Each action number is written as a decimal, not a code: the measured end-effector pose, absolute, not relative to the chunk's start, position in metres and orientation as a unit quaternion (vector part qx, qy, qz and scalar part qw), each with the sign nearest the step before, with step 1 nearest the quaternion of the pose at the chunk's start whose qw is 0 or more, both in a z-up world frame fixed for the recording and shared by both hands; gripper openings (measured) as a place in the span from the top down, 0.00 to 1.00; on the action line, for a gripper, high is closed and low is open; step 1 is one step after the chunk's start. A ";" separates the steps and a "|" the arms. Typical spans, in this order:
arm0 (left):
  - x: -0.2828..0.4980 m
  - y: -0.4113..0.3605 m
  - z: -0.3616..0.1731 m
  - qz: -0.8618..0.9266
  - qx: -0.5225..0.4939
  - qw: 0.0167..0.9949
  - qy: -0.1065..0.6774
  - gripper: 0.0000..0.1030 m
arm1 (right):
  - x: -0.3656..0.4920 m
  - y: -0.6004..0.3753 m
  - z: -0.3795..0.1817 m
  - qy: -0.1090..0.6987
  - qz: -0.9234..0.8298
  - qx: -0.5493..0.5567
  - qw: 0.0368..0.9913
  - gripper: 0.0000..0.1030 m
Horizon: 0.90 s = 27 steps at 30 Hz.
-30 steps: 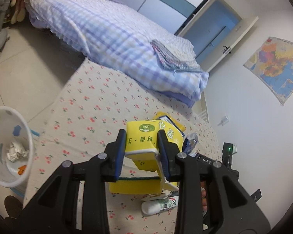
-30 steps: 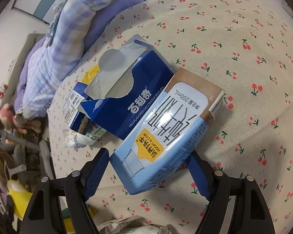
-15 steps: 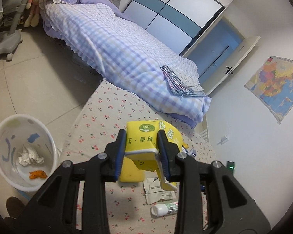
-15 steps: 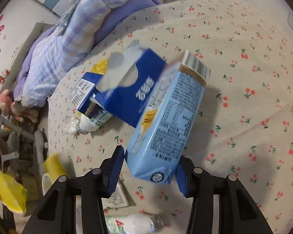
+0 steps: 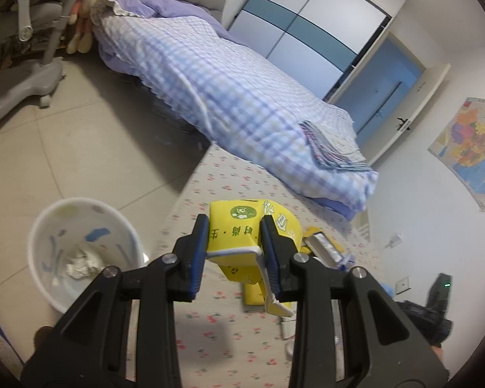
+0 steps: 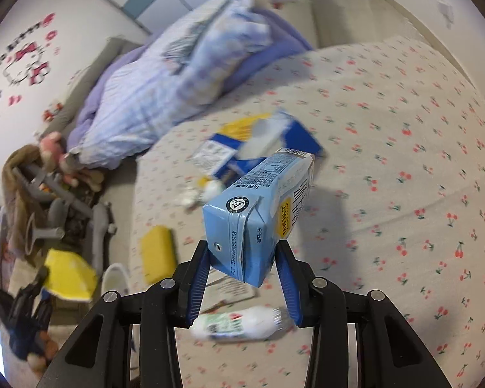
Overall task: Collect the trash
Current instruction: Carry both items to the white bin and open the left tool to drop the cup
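Observation:
My left gripper [image 5: 234, 255] is shut on a yellow carton [image 5: 242, 232] and holds it in the air above the cherry-print table [image 5: 210, 333], to the right of a white trash bin [image 5: 45, 226] on the floor. The bin holds crumpled paper [image 5: 80, 262]. My right gripper [image 6: 244, 271] is shut on a light blue milk carton [image 6: 262, 207], lifted above the table [image 6: 404, 194]. The left gripper and its yellow carton [image 6: 69, 274] also show at the left of the right wrist view, with the bin [image 6: 114, 279] beside it.
On the table lie a dark blue torn box [image 6: 294, 135], a small white bottle [image 6: 239, 323], a yellow sponge-like piece [image 6: 156, 252] and flat paper wrappers [image 6: 232, 287]. A bed with a checked quilt [image 5: 226, 90] stands beyond the table. A grey chair base [image 5: 19, 80] is far left.
Both grippers have risen from the table with their cartons. The left one has swung toward the bin, which now sits closer to its left finger. The right carton has tilted end-on.

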State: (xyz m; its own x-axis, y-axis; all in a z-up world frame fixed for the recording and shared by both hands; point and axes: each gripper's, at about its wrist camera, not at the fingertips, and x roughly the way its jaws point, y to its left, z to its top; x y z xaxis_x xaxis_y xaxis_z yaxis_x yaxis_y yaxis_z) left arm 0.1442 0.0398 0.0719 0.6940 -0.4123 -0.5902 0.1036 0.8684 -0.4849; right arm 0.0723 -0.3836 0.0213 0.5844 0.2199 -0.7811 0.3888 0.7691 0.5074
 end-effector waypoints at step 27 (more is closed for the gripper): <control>0.168 0.159 0.006 0.013 -0.107 0.902 0.418 0.64 | 0.162 -0.126 0.000 0.527 0.168 0.231 0.801 0.59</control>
State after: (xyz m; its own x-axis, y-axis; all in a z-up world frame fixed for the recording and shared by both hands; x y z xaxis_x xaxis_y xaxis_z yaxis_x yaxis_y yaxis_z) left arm 0.1681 0.1595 0.0059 0.6504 -0.0667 -0.7567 -0.1128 0.9766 -0.1830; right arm 0.1625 -0.1263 0.0001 0.3880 0.5118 -0.7665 -0.0256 0.8373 0.5462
